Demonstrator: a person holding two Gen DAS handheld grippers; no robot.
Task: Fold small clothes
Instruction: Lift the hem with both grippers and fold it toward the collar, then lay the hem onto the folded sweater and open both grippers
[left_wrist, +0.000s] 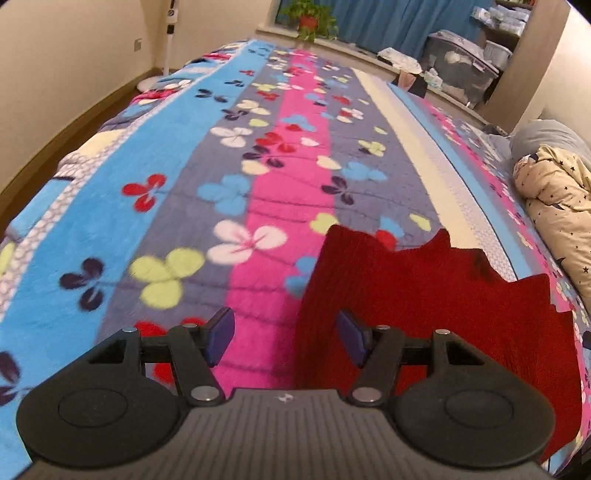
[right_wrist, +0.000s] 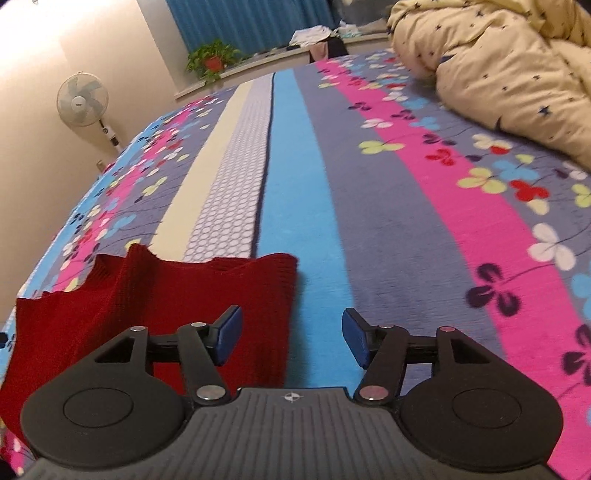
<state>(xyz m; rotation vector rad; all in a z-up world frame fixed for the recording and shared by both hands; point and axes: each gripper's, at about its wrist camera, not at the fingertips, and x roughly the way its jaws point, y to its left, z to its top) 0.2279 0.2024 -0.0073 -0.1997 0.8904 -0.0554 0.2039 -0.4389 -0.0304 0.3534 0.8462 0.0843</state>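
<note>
A dark red knitted garment (left_wrist: 424, 295) lies flat on the striped flowered bedspread (left_wrist: 166, 184). My left gripper (left_wrist: 286, 338) stands open over the garment's left edge, with nothing pinched between its blue pads (left_wrist: 221, 334). In the right wrist view the same red garment (right_wrist: 166, 295) fills the lower left. My right gripper (right_wrist: 291, 338) is open above the garment's right edge and the blue stripe of the bedspread (right_wrist: 406, 221). Its left pad (right_wrist: 229, 334) hangs over the red knit and its right pad over bare bedspread. Nothing is held.
A cream quilt with dark stars (right_wrist: 498, 62) is bunched on the bed at the right (left_wrist: 557, 206). A standing fan (right_wrist: 83, 99) is by the wall. A potted plant (left_wrist: 308, 18) sits on the window ledge, with storage boxes (left_wrist: 461, 70) beside it.
</note>
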